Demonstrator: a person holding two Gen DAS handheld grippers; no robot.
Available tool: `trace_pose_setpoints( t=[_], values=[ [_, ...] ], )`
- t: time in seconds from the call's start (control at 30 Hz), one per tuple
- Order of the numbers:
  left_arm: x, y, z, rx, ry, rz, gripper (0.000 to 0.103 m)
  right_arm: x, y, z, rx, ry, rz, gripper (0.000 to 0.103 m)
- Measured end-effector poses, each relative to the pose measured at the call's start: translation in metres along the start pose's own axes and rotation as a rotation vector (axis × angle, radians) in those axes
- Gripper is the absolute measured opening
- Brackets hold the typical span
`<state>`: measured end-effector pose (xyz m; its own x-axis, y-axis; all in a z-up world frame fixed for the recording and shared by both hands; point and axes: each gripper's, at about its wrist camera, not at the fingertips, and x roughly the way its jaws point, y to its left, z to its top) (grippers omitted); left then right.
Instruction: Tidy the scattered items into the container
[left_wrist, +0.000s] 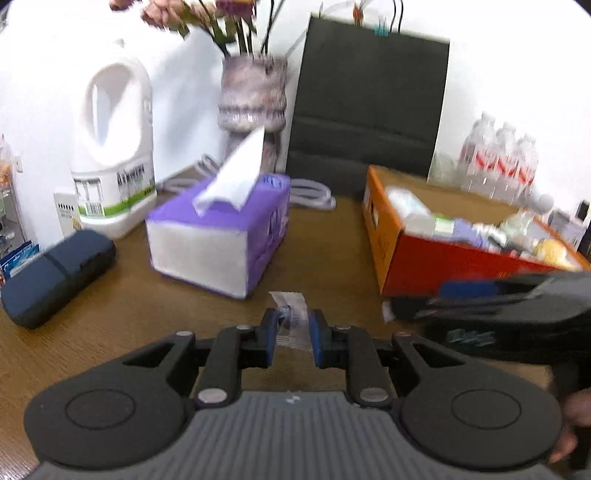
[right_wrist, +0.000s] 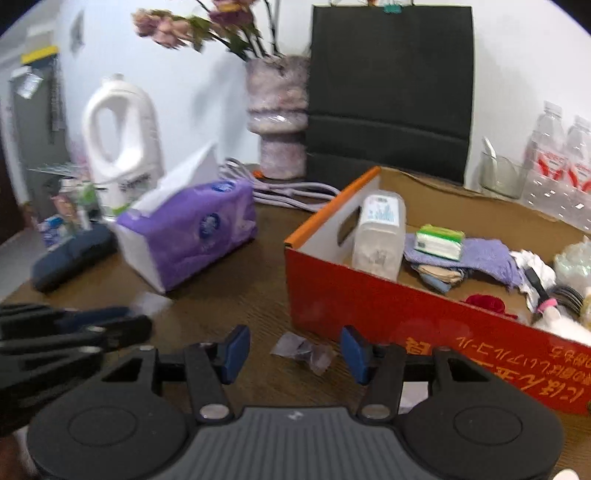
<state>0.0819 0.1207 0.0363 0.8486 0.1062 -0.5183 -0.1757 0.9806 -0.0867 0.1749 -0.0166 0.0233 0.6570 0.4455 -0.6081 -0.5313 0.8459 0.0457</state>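
My left gripper (left_wrist: 293, 325) is shut on a small clear plastic packet (left_wrist: 291, 317) and holds it just above the brown table. The red and orange cardboard box (left_wrist: 424, 266) stands to its right with several items inside. My right gripper (right_wrist: 293, 350) is open, its blue pads either side of a crumpled clear wrapper (right_wrist: 304, 352) lying on the table in front of the box (right_wrist: 388, 321). The box holds a white bottle (right_wrist: 378, 236), a green packet (right_wrist: 439, 242), a purple cloth (right_wrist: 480, 258) and other items. The left gripper shows at the left of the right wrist view (right_wrist: 74, 332).
A purple tissue box (left_wrist: 221, 236) stands centre-left, a dark blue case (left_wrist: 55, 273) and a white jug (left_wrist: 114, 147) further left. A vase (left_wrist: 255, 99), a black paper bag (left_wrist: 369, 99), a coiled cable (left_wrist: 310, 192) and water bottles (left_wrist: 498, 162) line the back.
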Motion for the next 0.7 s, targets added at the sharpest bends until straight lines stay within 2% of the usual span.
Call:
trace_pose_setpoints(
  t=[0.1, 0.17, 0.23, 0.33, 0.4, 0.47, 0.57, 0.7],
  values=[
    [-0.004, -0.002, 0.003, -0.006, -0.026, 0.006, 0.020, 0.002, 0.002, -0.003, 0.017, -0.010, -0.037, 0.052],
    [-0.005, -0.005, 0.002, 0.006, -0.027, 0.015, 0.019, 0.004, -0.001, -0.006, 0.033, -0.017, -0.046, 0.046],
    [-0.007, -0.005, 0.002, 0.007, -0.024, 0.030, 0.018, 0.008, -0.003, -0.008, 0.045, -0.006, -0.059, 0.044],
    [-0.011, -0.004, 0.002, -0.015, -0.062, -0.001, 0.018, 0.014, -0.007, -0.011, 0.075, 0.021, -0.073, 0.040],
    [-0.001, -0.006, 0.000, 0.000, -0.011, 0.002, 0.018, 0.015, -0.007, -0.013, 0.068, 0.018, -0.079, 0.026],
    [0.005, -0.007, -0.002, 0.007, 0.021, 0.008, 0.014, 0.016, -0.009, -0.013, 0.057, 0.019, -0.069, 0.019],
    [0.007, -0.006, -0.004, 0.000, 0.019, -0.014, 0.010, 0.015, -0.010, -0.014, 0.047, 0.014, -0.058, 0.015],
    [0.016, -0.005, -0.008, -0.010, 0.069, -0.048, 0.005, -0.003, -0.005, -0.021, 0.035, -0.001, -0.042, 0.014]
  ],
)
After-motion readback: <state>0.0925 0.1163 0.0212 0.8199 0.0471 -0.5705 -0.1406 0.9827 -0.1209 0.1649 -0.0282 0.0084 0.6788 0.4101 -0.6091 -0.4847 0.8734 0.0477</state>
